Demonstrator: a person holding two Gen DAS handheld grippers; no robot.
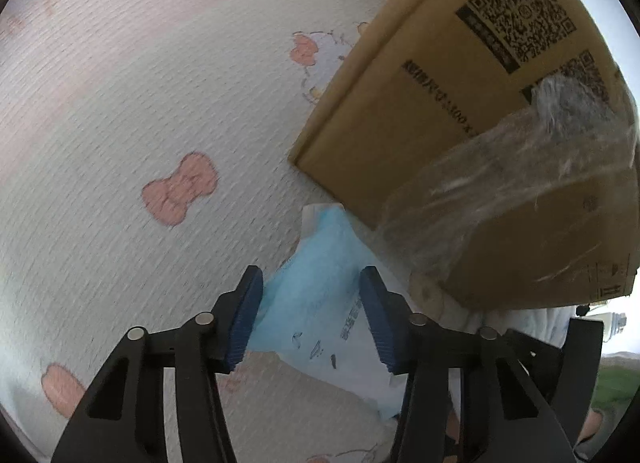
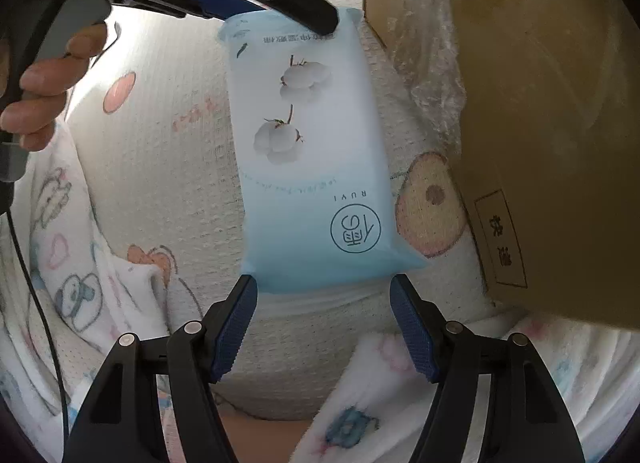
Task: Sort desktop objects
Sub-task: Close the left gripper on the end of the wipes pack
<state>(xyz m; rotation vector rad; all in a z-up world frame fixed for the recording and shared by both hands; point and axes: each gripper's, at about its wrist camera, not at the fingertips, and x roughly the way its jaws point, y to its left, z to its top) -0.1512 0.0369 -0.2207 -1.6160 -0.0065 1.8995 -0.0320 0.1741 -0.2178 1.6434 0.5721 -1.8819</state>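
Observation:
A soft blue-and-white tissue pack (image 2: 308, 151) with cotton flowers printed on it lies lengthwise on a patterned cloth (image 2: 160, 167). My right gripper (image 2: 324, 283) points down at the pack's near end. Its blue pads straddle that end without visibly pressing, so it stands open. My left gripper (image 2: 276, 17) reaches the pack's far end from the top of the right wrist view. In the left wrist view the pack (image 1: 316, 303) fills the gap of the left gripper (image 1: 312, 279). Both pads lie against its sides and pinch it.
A cardboard box (image 1: 440, 103) with crumpled clear tape (image 1: 500, 183) stands close beside the pack, on the right in both views (image 2: 540, 103). A person's hand (image 2: 44, 83) holds the left gripper's handle. A folded cartoon-print blanket (image 2: 80, 263) lies at the lower left.

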